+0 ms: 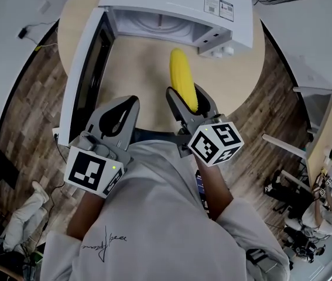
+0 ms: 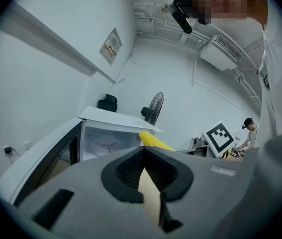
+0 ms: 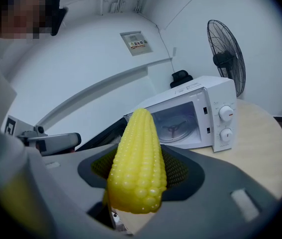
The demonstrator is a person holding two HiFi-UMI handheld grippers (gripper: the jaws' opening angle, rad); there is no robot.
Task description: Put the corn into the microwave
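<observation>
**Corn lined up with the open microwave**

Corn is up off the tabletop, clamped at its thick near end by the right gripper. The jaws press on either side of it, and most of the cob juts out past their tips. Its pointed far end aims at the microwave and sits just short of the opening, not yet inside. The door hangs wide open on the left. The right gripper view shows the bare turntable waiting beyond the cob, with the control panel to its right.

The step in hand looks like the carry-in, and the line matters. From the head view the cob sits toward the right part of the opening, so I'd ease it a touch left, away from the panel side. The tip should stay low enough to pass under the top edge. It should go well inside and come down onto the turntable before the jaws let go, because a round cob dropped from height would likely roll.

The left gripper is over on the near left beside the door, jaws together on nothing, well clear of the corn. It's best left there, out of the path.
</observation>
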